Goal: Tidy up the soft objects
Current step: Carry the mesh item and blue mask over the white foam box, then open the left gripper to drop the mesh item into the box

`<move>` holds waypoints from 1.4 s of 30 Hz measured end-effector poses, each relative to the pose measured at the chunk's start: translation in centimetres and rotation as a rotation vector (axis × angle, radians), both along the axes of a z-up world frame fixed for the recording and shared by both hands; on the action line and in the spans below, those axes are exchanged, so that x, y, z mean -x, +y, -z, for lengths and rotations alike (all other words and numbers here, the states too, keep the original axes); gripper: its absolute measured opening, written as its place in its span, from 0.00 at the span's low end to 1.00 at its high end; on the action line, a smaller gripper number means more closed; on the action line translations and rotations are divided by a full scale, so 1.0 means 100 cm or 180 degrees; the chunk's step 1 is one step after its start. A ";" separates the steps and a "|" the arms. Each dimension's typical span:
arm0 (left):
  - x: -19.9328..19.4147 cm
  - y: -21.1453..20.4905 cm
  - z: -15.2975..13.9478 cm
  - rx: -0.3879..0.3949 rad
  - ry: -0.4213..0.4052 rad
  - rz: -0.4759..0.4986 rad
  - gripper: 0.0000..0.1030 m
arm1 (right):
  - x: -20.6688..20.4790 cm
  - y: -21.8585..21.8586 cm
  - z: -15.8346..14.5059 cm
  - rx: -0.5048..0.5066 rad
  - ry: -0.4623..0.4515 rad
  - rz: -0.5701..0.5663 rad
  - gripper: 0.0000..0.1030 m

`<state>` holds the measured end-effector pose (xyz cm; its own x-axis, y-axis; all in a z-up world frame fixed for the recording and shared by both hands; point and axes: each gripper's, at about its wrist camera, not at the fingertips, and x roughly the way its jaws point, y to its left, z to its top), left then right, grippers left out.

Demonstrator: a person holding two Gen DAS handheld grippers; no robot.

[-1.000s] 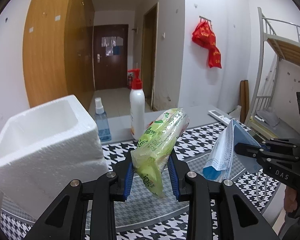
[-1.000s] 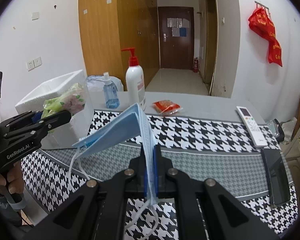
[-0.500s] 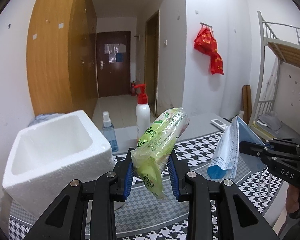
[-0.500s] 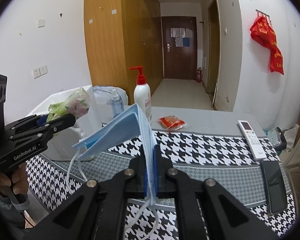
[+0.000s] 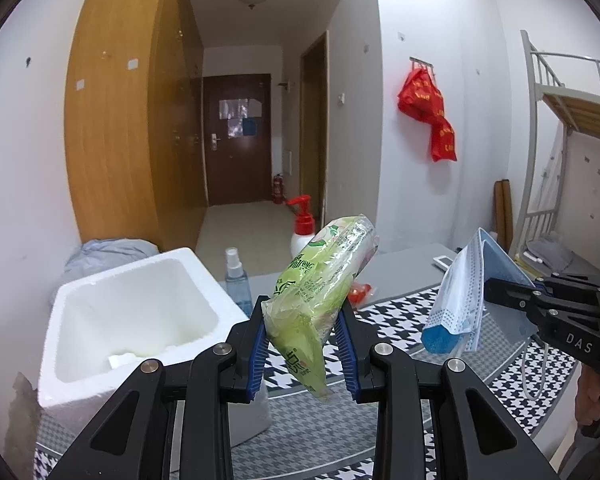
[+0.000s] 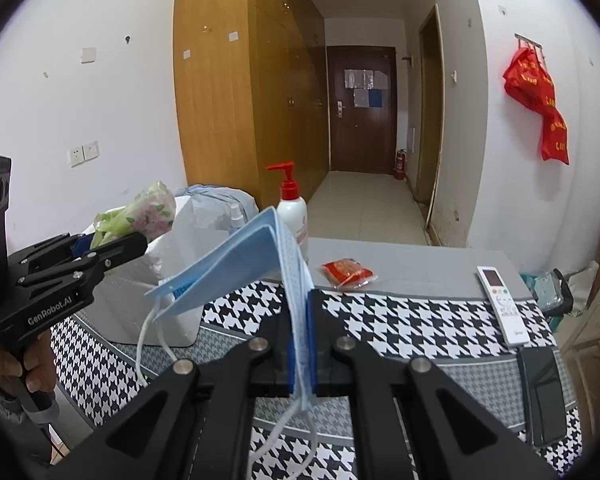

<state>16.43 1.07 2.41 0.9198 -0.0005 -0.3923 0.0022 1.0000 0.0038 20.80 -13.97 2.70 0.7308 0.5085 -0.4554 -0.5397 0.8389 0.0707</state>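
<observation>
both tools have risen since the earlier frame, so the white foam box [image 5: 132, 320] now shows its hollow at ten o'clock of the left tool [image 5: 304, 344], likely the drop spot for the soft things. the left tool is part closed, pads squeezing a green tissue pack [image 5: 320, 276] held aloft. at three o'clock the right tool [image 6: 300, 344] is pinched fully shut on a blue face mask [image 6: 236, 264], its loops dangling above the worktop [image 6: 420, 312].

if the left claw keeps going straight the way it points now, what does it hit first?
Probably the blue spray bottle or the right rim of the white foam box, both just beyond the left claw and its green tissue pack. Depth is unclear in the fisheye view.
</observation>
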 end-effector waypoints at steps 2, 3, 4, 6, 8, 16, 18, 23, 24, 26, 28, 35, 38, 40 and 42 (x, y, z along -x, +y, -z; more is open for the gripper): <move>0.003 0.001 0.000 -0.0010 -0.0012 -0.0016 0.32 | 0.000 0.005 -0.002 0.0010 -0.0023 -0.0036 0.07; 0.004 0.003 -0.002 -0.0011 -0.0027 -0.0049 0.32 | 0.000 0.008 -0.004 0.0015 -0.0033 -0.0053 0.07; 0.004 0.003 -0.003 -0.0013 -0.0032 -0.0059 0.32 | -0.001 0.010 -0.004 0.0015 -0.0038 -0.0066 0.07; 0.006 0.007 -0.007 -0.0024 -0.0053 -0.0085 0.32 | 0.000 0.015 -0.007 0.0008 -0.0058 -0.0107 0.07; 0.008 0.010 -0.011 -0.0030 -0.0077 -0.0104 0.32 | -0.001 0.020 -0.010 -0.0009 -0.0074 -0.0125 0.07; 0.016 0.034 -0.020 -0.0066 -0.0152 -0.0350 0.32 | -0.002 0.044 -0.022 -0.0027 -0.0155 -0.0287 0.07; 0.018 0.042 -0.021 -0.0060 -0.0157 -0.0418 0.32 | -0.003 0.051 -0.024 -0.0022 -0.0153 -0.0338 0.07; 0.023 0.055 -0.023 -0.0068 -0.0170 -0.0533 0.32 | -0.004 0.070 -0.026 -0.0020 -0.0151 -0.0491 0.07; 0.025 0.057 -0.023 -0.0073 -0.0172 -0.0561 0.32 | -0.003 0.074 -0.026 -0.0019 -0.0152 -0.0522 0.07; 0.027 0.061 -0.023 -0.0079 -0.0169 -0.0606 0.32 | -0.003 0.081 -0.027 -0.0028 -0.0153 -0.0582 0.07; 0.028 0.067 -0.022 -0.0080 -0.0157 -0.0663 0.32 | -0.002 0.087 -0.028 -0.0036 -0.0157 -0.0632 0.07; 0.022 0.083 -0.019 -0.0067 -0.0073 -0.0818 0.32 | 0.001 0.105 -0.030 -0.0013 -0.0161 -0.0754 0.07; 0.014 0.089 -0.017 -0.0084 -0.0011 -0.0870 0.32 | 0.001 0.112 -0.031 0.0033 -0.0174 -0.0772 0.07; 0.008 0.094 -0.015 -0.0071 0.0023 -0.0890 0.32 | 0.001 0.114 -0.032 0.0055 -0.0190 -0.0762 0.07; 0.003 0.099 -0.014 -0.0046 0.0050 -0.0913 0.32 | 0.001 0.116 -0.032 0.0062 -0.0197 -0.0753 0.07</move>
